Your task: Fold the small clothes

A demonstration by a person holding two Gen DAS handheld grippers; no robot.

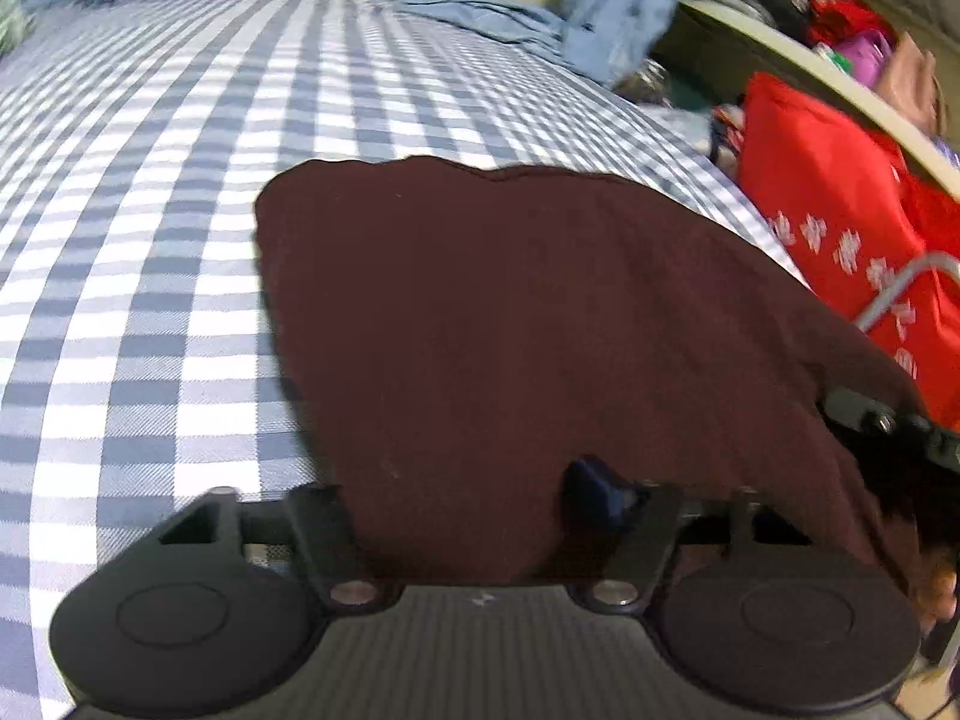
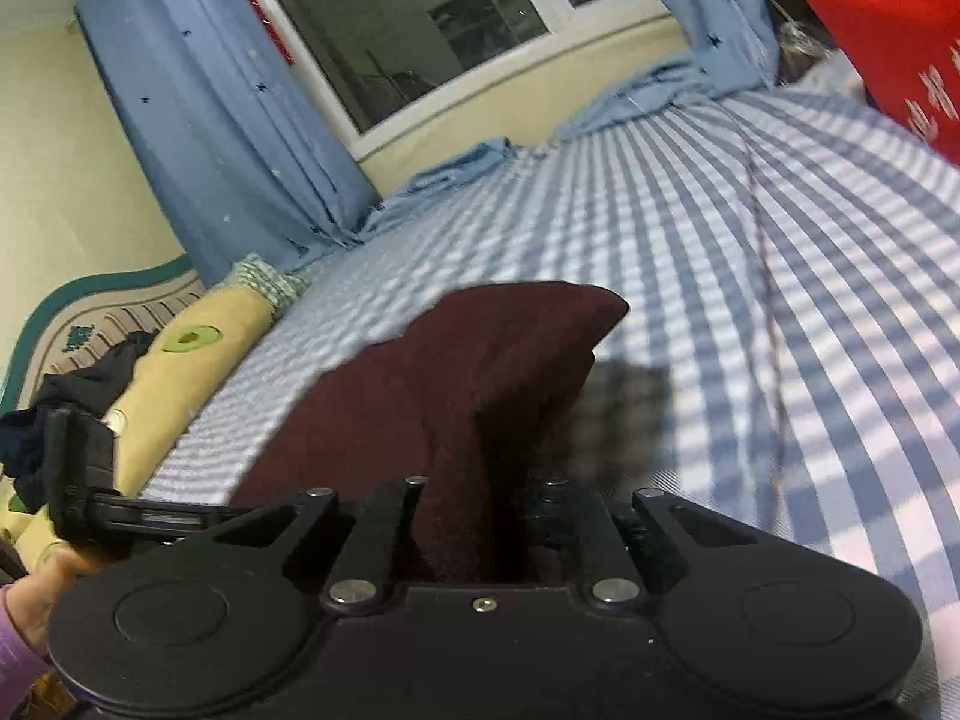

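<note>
Bedsheet (image 1: 150, 252), blue and white check, fills both views, with blue curtains (image 2: 228, 138) and a window (image 2: 420, 24) at the far edge and a red bag (image 1: 840, 204) off to one side. Maroon garment (image 1: 510, 312) lies on the sheet near the person, one side spread flat, the other drawn up into a peak. Right gripper (image 2: 465, 516) is nearly closed, pinching a bunched fold of the garment and holding it off the sheet. Left gripper (image 1: 462, 510) stands about half open astride the near edge; its pads are hidden under the cloth, so a grip cannot be confirmed. Judged from this, a fold is just starting. Next the raised edge likely needs carrying over the flat part, the near edge pinned.
</note>
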